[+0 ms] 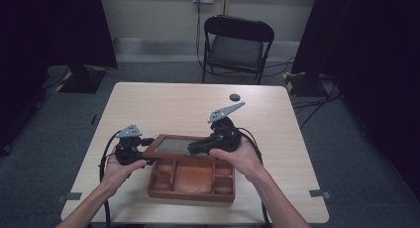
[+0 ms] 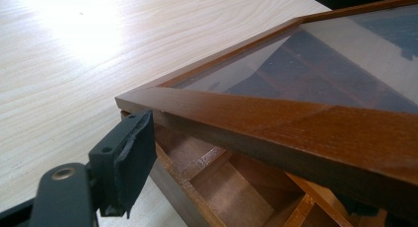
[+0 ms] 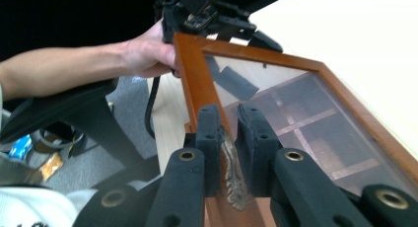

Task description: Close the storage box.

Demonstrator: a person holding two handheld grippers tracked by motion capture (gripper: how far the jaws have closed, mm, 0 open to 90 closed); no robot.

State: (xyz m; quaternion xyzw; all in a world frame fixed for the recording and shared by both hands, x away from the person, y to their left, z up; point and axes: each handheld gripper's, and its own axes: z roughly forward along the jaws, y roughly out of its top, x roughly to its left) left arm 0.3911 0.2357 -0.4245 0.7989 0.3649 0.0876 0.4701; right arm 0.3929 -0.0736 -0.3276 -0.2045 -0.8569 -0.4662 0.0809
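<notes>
As lid tilts, right tool clamping handle

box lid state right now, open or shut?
Partly open. The glass lid is raised at an angle above the wooden box, compartments showing beneath; the right gripper pinches its metal handle.
</notes>
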